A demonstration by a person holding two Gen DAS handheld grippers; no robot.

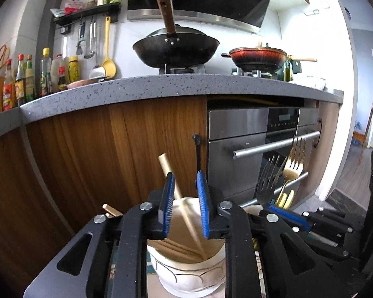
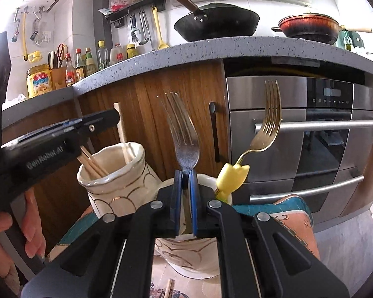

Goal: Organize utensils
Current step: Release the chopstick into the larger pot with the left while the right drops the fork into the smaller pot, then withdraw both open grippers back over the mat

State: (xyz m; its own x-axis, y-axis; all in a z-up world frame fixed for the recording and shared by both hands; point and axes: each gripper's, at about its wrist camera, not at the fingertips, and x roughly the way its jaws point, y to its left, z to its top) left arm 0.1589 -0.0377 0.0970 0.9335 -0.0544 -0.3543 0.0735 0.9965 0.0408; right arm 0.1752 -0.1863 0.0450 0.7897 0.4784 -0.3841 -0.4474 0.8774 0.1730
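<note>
Chopsticks [image 1: 186,213] are standing loose in the cream jar [image 1: 186,270] beneath my left claw [image 1: 185,206], whose pads are sitting narrowly apart, gripping nothing. My right claw [image 2: 185,193] is pinching a silver fork [image 2: 184,134] upright over the second jar [image 2: 186,253], beside a gold fork [image 2: 266,124] with a yellow handle. Letting go too high could make the fork bounce out or tip the jar. Both jars are resting on a patterned cloth [image 2: 286,213], facing wooden cabinets [image 1: 112,149], an oven [image 2: 310,136] and a grey counter [image 1: 161,84] carrying pans.
</note>
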